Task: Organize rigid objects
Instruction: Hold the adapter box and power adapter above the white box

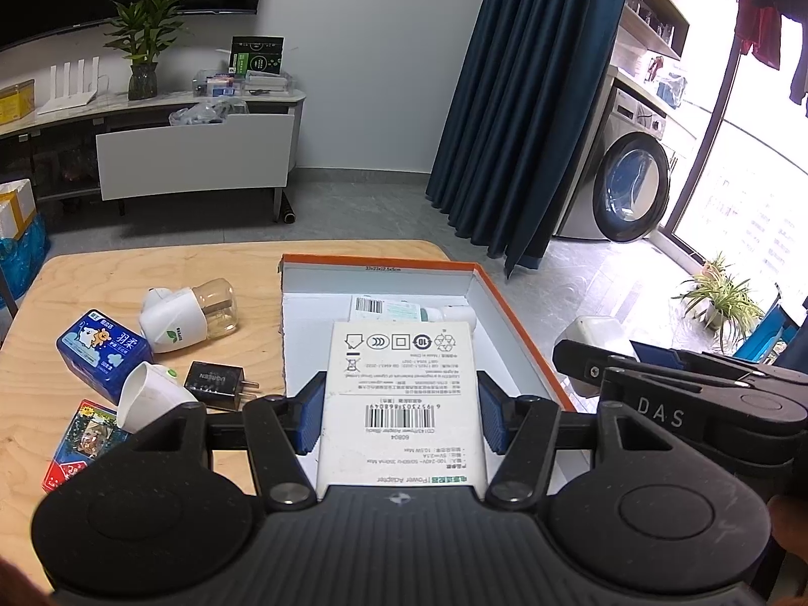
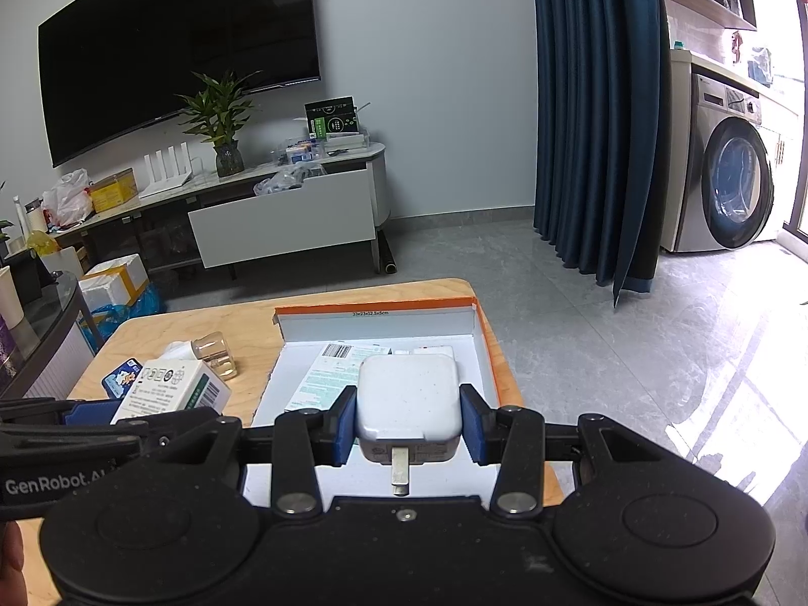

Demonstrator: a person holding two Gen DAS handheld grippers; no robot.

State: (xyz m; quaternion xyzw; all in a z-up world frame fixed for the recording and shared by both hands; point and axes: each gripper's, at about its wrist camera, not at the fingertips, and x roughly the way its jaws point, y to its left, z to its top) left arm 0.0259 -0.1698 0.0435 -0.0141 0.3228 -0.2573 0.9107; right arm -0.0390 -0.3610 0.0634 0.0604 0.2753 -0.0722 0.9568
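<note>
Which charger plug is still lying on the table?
The black charger, lying on the wooden table beside the white cup. The white charger is clamped in the right hand-held gripper over the box.

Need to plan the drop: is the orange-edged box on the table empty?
Not empty. The box is open on top, and a printed carton with a barcode already lies flat at its far end.

Both grippers are matte black plastic — the left gripper (image 1: 401, 411) and the right gripper (image 2: 409, 421) alike. Each has two blue ribbed pads (image 1: 309, 416) on angular link arms, silver pivot pins, and round discs at five and seven o'clock. White lettering on the side bodies — "DAS" and "GenRobot.AI".
</note>
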